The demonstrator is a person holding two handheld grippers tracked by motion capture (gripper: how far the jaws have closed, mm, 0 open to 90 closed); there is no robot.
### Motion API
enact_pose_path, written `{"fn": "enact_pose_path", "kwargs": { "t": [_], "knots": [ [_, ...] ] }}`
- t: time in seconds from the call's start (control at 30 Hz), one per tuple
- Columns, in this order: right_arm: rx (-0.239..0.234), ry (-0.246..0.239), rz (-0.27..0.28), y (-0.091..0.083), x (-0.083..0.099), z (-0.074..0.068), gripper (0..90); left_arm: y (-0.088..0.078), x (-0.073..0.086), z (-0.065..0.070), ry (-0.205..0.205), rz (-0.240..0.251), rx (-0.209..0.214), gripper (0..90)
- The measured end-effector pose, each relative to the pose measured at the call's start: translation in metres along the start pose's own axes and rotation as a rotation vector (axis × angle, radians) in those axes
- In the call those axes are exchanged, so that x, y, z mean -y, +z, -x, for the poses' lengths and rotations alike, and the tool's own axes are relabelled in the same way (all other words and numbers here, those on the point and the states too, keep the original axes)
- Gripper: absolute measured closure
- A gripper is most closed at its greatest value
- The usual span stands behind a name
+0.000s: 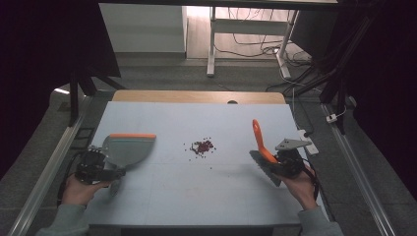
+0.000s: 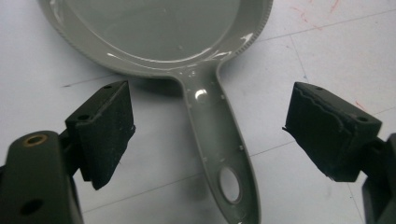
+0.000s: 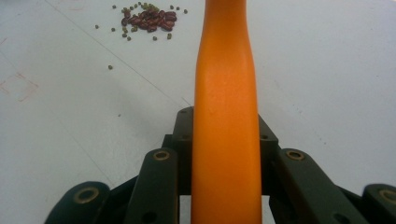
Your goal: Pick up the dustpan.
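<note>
High camera looks down over the table (image 1: 162, 194); both gripper cameras skim that tabletop close, one facing the beans (image 3: 148, 20)

Grey plastic dustpan (image 2: 159, 32) cut off at the left gripper view's top edge; orange brush handle (image 3: 226, 116) hides the right jaws' pads; scattered small beans (image 1: 202, 146) too small to identify.

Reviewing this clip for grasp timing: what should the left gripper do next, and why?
Probably close. The left gripper stands open, its fingers either side of the grey plastic dustpan handle without touching it, while the right gripper already clamps the orange-handled brush.
</note>
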State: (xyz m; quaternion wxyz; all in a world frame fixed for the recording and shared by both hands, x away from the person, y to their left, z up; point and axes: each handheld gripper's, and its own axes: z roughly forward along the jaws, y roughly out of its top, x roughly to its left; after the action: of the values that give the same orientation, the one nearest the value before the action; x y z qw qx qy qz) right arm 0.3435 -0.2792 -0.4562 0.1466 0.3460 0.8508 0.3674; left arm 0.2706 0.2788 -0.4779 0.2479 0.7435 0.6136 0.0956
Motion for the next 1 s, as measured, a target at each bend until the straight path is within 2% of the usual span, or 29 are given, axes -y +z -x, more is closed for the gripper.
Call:
{"fn": "enact_pose_path", "kwargs": {
  "t": [0.17,0.3,0.57,0.77,0.9,1.0],
  "knots": [
    [-0.002,-0.002,-0.005,0.001,0.000,-0.001,70.7,0.010,0.001,-0.001,-0.021,-0.027,0.015,16.5],
    [-0.002,-0.003,-0.007,0.002,0.001,-0.001,70.6,0.018,0.002,0.000,-0.028,-0.055,0.011,17.2],
    [-0.002,-0.005,-0.011,0.003,0.001,-0.002,70.6,0.033,0.002,-0.001,-0.047,-0.094,0.048,21.0],
    [0.000,-0.002,-0.017,0.005,0.001,-0.003,70.6,0.039,0.003,-0.004,-0.071,-0.082,0.066,24.6],
    [0.002,-0.001,-0.018,0.005,0.001,-0.002,70.6,0.042,0.003,-0.006,-0.086,-0.072,0.062,29.2],
    [0.003,-0.002,-0.020,0.005,0.001,-0.003,70.7,0.046,0.003,-0.009,-0.102,-0.057,0.078,33.8]
  ]
}}
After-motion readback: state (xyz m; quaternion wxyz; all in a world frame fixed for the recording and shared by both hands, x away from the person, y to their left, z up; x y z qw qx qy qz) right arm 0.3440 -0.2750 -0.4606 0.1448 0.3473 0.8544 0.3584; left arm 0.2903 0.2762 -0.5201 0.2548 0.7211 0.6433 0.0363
